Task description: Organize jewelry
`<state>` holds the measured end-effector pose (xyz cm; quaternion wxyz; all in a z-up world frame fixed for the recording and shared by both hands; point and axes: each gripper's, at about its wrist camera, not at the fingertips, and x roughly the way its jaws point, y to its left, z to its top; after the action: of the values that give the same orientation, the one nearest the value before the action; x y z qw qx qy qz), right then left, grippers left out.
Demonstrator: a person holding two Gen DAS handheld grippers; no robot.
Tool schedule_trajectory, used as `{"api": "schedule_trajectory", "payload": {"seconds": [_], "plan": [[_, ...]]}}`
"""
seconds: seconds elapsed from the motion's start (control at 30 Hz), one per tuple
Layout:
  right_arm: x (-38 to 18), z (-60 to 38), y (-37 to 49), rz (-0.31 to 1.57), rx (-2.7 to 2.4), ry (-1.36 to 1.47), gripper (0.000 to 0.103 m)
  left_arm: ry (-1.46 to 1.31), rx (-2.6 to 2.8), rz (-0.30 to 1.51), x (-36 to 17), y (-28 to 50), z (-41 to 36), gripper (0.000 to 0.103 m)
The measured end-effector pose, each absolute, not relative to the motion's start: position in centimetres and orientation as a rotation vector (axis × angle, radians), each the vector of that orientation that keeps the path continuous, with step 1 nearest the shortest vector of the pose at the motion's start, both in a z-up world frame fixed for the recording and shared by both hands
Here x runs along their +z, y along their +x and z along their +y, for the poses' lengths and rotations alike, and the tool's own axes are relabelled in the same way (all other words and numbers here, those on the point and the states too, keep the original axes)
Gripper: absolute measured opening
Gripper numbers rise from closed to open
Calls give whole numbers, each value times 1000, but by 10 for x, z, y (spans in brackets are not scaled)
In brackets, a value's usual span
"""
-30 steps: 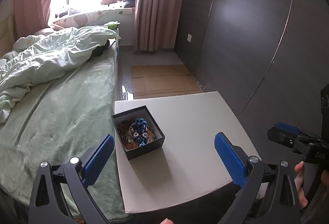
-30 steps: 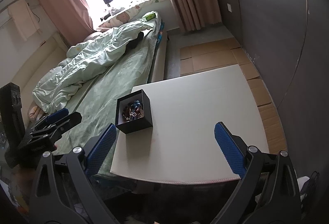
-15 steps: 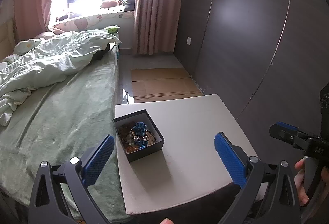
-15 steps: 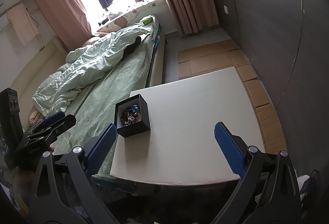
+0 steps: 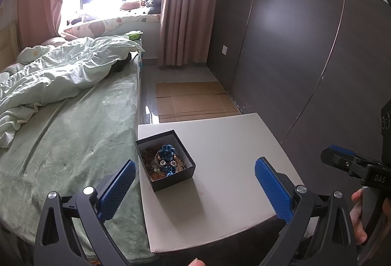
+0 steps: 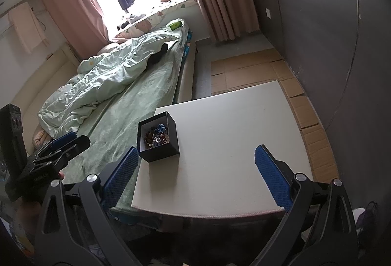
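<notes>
A small open black box (image 5: 171,179) sits near the left edge of a white tabletop (image 5: 232,148). It holds a heap of jewelry (image 5: 164,161): blue beads, pearl pieces, brown bead strings. The box also shows in the right wrist view (image 6: 160,153), with the jewelry (image 6: 156,136) inside. My left gripper (image 5: 195,186) is open and empty, held back from the table's near edge, the box between and beyond its fingers. My right gripper (image 6: 194,172) is open and empty, above the table's near edge. Each gripper shows in the other's view, the right (image 5: 347,164) and the left (image 6: 63,146).
A bed with a green cover (image 5: 73,134) and a rumpled pale duvet (image 5: 61,75) lies against the table's left side. Flattened cardboard (image 5: 195,100) lies on the floor beyond the table. A dark panelled wall (image 5: 293,58) runs along the right.
Both cameras have risen and tilted, so the table and box sit a little lower and farther in view. Both grippers stay open and empty. The box has not moved.
</notes>
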<state>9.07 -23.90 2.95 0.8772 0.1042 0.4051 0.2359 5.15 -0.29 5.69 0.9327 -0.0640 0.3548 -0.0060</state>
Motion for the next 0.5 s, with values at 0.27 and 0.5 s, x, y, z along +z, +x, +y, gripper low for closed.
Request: {"api": "schedule_trajectory", "payload": {"seconds": [0.27,0.5], "plan": [[32,-241,91,844,486,208,96,-132,-10,736,56,52,-3,95],[35,-242,90,839,484,208,96,-124,-20,731,56,50,-4,95]]}}
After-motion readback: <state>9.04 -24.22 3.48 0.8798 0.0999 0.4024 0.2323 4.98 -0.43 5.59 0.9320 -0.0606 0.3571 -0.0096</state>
